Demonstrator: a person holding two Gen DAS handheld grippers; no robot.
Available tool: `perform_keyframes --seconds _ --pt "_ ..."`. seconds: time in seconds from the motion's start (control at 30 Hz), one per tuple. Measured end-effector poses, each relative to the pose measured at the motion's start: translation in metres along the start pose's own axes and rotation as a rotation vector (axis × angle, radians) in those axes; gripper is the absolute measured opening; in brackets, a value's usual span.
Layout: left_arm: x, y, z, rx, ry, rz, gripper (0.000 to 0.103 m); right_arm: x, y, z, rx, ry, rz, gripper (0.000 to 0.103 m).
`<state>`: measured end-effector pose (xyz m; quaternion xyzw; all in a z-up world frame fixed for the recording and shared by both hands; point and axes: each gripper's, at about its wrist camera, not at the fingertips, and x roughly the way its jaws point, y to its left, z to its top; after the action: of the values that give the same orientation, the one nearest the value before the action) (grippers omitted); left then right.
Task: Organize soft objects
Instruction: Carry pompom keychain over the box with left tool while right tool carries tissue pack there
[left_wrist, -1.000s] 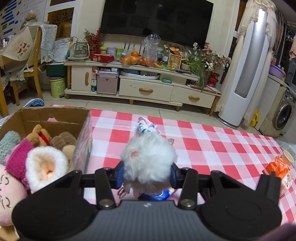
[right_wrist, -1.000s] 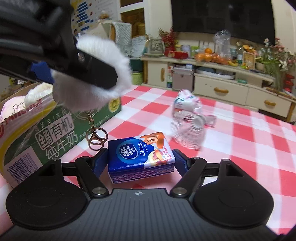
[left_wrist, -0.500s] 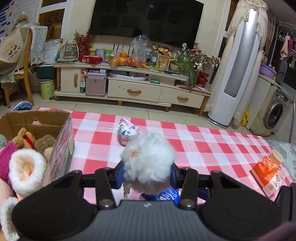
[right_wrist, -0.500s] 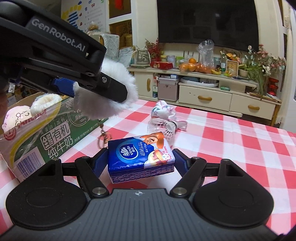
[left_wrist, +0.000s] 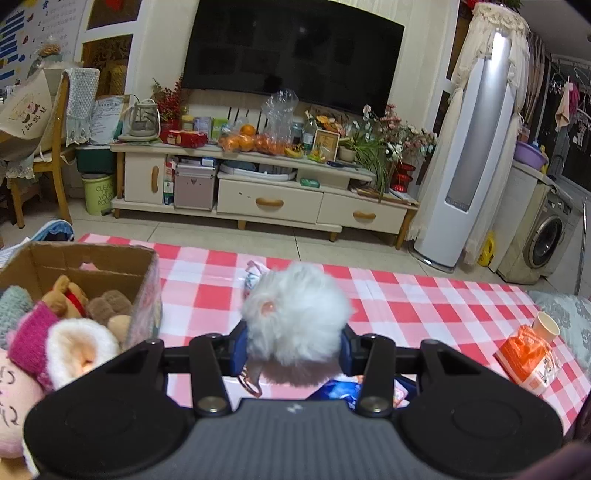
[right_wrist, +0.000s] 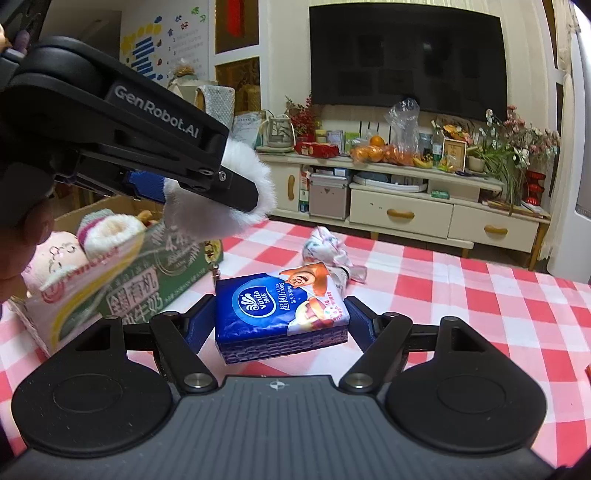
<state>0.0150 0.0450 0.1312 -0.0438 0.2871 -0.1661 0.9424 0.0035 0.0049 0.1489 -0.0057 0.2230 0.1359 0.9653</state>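
Note:
My left gripper (left_wrist: 291, 347) is shut on a white fluffy pom-pom keychain (left_wrist: 295, 321) and holds it in the air to the right of the cardboard box (left_wrist: 146, 291). The pom-pom (right_wrist: 221, 206) and left gripper also show at upper left in the right wrist view, with the key ring dangling below. My right gripper (right_wrist: 282, 317) is shut on a blue Vinda tissue pack (right_wrist: 280, 310), held above the checked tablecloth. The box (right_wrist: 122, 291) holds several plush toys (left_wrist: 70, 339). A small patterned cloth pouch (right_wrist: 328, 251) lies on the table beyond.
An orange snack bag (left_wrist: 528, 358) and a paper cup (left_wrist: 546, 326) sit at the table's right edge. The red-and-white checked tablecloth (right_wrist: 480, 295) covers the table. A TV cabinet (left_wrist: 266, 195) stands across the floor.
Both grippers have risen with their loads. The left gripper with the pom-pom now sits higher and more to the left in the right wrist view. The tissue pack stays gripped.

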Motion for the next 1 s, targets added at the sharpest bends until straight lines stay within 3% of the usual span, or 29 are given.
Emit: perform_keyframes --seconds 0.43,0.8,1.0 --pt "-0.035 0.038 0.020 -0.041 -0.086 0.018 0.045 -0.012 0.044 0.027 -0.053 -0.051 0.088 0.093" --pt "-0.065 0.088 0.031 -0.115 -0.158 0.076 0.045 -0.016 0.096 0.046 -0.161 -0.094 0.222 0.093" --pt "-0.072 0.120 0.026 -0.164 -0.166 0.131 0.045 -0.001 0.116 0.045 -0.219 -0.071 0.280 0.093"
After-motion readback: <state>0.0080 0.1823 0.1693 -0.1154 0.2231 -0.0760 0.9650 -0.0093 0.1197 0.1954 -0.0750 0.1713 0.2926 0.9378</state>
